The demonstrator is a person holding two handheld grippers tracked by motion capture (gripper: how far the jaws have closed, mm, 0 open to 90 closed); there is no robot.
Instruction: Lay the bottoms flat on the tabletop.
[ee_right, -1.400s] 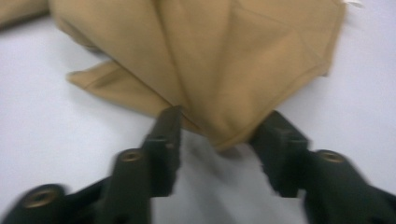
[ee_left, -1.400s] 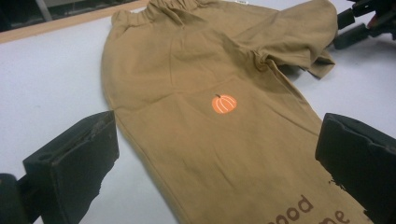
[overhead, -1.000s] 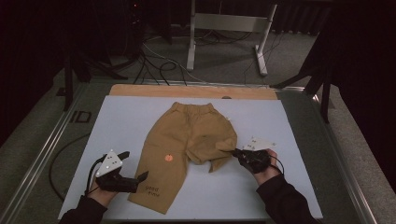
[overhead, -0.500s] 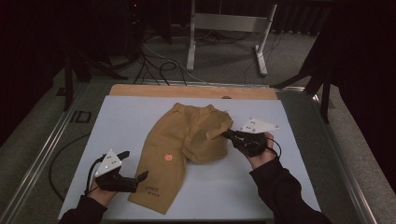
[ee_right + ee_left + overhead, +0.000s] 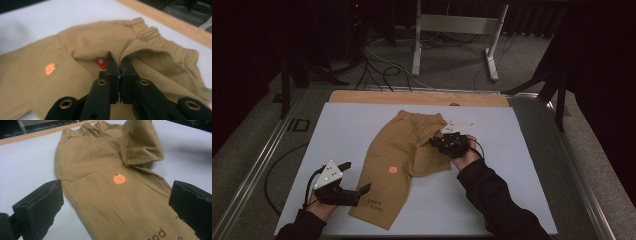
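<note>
Tan trousers [image 5: 397, 160] lie flat on the white table top [image 5: 522, 165], waistband at the far side, with an orange pumpkin print [image 5: 392, 170] on the left leg. My right gripper [image 5: 435, 142] is shut on the fabric of the right leg, lifted and folded over toward the waistband. In the right gripper view its jaws [image 5: 117, 63] pinch a fold of the trousers [image 5: 75, 45] beside a red tag [image 5: 100, 62]. My left gripper [image 5: 357, 176] rests open by the left leg's hem; the trousers [image 5: 105, 202] lie between its jaws [image 5: 117, 188], untouched.
A wooden strip [image 5: 417, 98] borders the table's far edge, and metal rails [image 5: 257, 165] run along its sides. Behind the table stand a metal frame [image 5: 452, 30] and loose cables [image 5: 377, 70] on the floor.
My right gripper has moved up and away from me toward the waistband, carrying the right leg's fabric with it and folding it over. The left gripper has stayed where it was.
</note>
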